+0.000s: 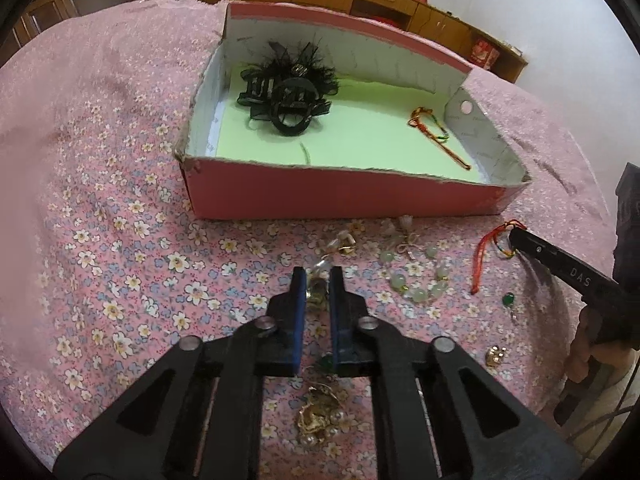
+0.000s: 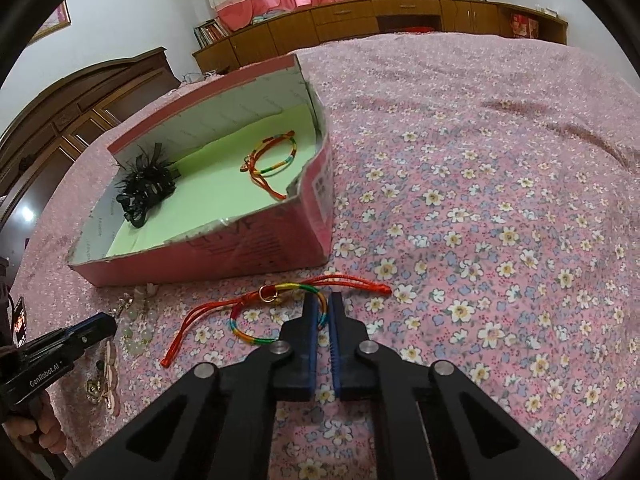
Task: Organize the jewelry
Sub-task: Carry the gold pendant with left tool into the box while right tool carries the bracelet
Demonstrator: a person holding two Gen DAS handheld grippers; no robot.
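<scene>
A pink box (image 1: 340, 196) with a green floor holds a black feathered hair clip (image 1: 286, 88) and a rainbow cord bracelet (image 1: 436, 132); the box also shows in the right wrist view (image 2: 256, 252). My left gripper (image 1: 318, 284) is nearly shut around a small clear-and-gold jewelry piece (image 1: 318, 290) on the bedspread. My right gripper (image 2: 323, 308) is closed on the band of a second rainbow cord bracelet (image 2: 276, 300) with red tails, lying in front of the box. In the left wrist view the right gripper's finger (image 1: 560, 264) reaches that bracelet (image 1: 496, 244).
On the floral bedspread (image 2: 480, 200) lie a pale green bead bracelet (image 1: 416, 280), a green pendant (image 1: 509, 301), a gold earring (image 1: 496, 356), a gold and pearl cluster (image 1: 320, 416) and a pink piece (image 2: 110, 376). Wooden cabinets (image 2: 360, 16) line the far wall.
</scene>
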